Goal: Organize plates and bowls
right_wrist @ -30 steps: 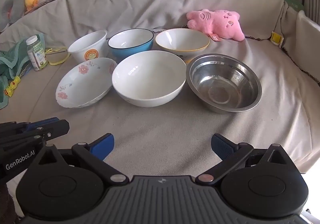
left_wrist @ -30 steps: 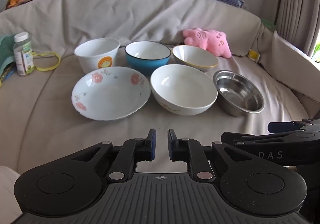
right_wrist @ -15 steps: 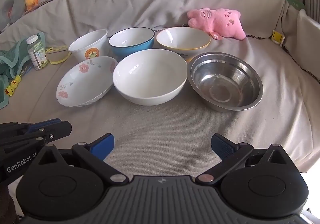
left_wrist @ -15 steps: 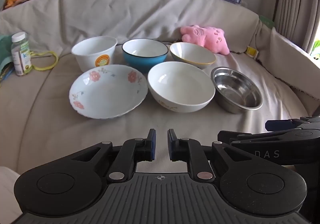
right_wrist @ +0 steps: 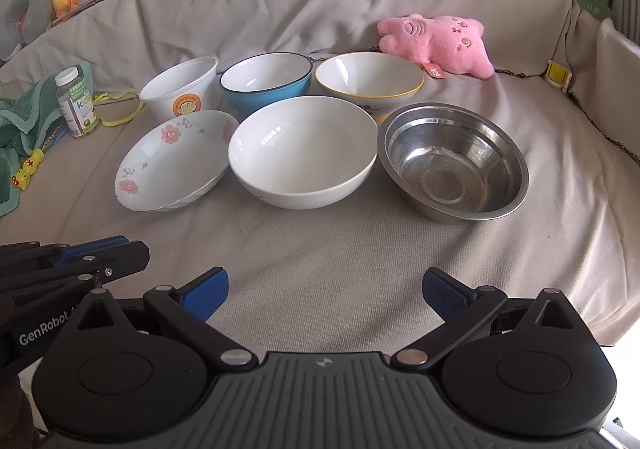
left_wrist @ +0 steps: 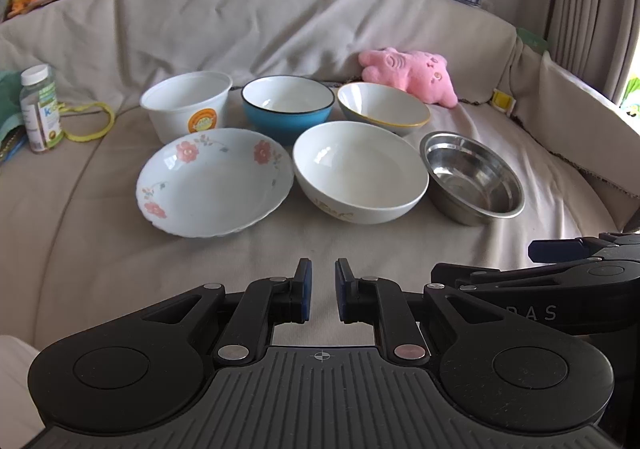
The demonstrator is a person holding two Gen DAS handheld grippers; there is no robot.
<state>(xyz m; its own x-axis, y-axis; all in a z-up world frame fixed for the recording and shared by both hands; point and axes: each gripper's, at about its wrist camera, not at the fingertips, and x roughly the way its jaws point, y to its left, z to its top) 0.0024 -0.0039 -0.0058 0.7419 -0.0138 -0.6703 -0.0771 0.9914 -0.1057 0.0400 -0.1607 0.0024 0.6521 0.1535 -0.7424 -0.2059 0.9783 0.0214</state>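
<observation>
Sofa point(right_wrist: 320, 269) holding six dishes, packed around big white bowl point(right_wrist: 303, 157), waiting for stacking. Left hand-held gripper point(left_wrist: 320, 289) pressed nearly together, empty; right hand-held gripper point(right_wrist: 325, 291) spread wide, readying for grab.

The left gripper point(left_wrist: 321, 289) sits low in frame, jaws nearly together (nothing between them). The right gripper point(right_wrist: 325, 291) gapes wide, empty.

The green cloth point(right_wrist: 16, 137) is cut off by the left edge; the bottle point(right_wrist: 77, 103) label is unreadable.
</observation>
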